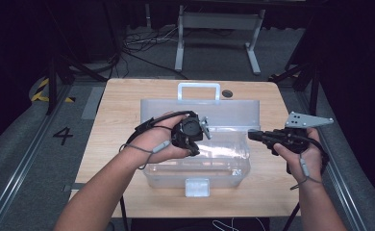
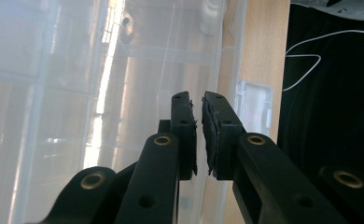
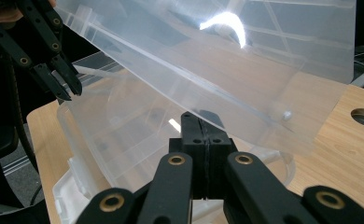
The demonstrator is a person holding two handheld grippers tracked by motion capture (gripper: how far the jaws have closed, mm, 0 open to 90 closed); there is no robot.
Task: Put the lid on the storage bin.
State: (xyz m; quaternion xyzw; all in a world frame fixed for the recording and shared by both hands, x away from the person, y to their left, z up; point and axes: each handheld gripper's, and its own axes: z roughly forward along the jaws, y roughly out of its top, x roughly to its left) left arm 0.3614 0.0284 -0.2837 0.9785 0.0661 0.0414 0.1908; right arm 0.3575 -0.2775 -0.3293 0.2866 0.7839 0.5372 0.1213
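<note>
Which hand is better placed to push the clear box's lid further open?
Probably the left: the left gripper hangs over the open clear box, near its raised lid. The right gripper sits outside the box's right end.

One clear plastic storage box (image 1: 195, 173) is sitting on one wooden surface (image 1: 118, 101), with one hinged lid (image 1: 200, 113) standing open and one handle (image 1: 198, 91) on that lid. One front latch (image 1: 197, 186) is showing on the box. Two hand-held grippers are showing: left gripper (image 1: 195, 144), right gripper (image 1: 254, 135). One round hole (image 1: 227, 93) is showing in the surface.
</note>
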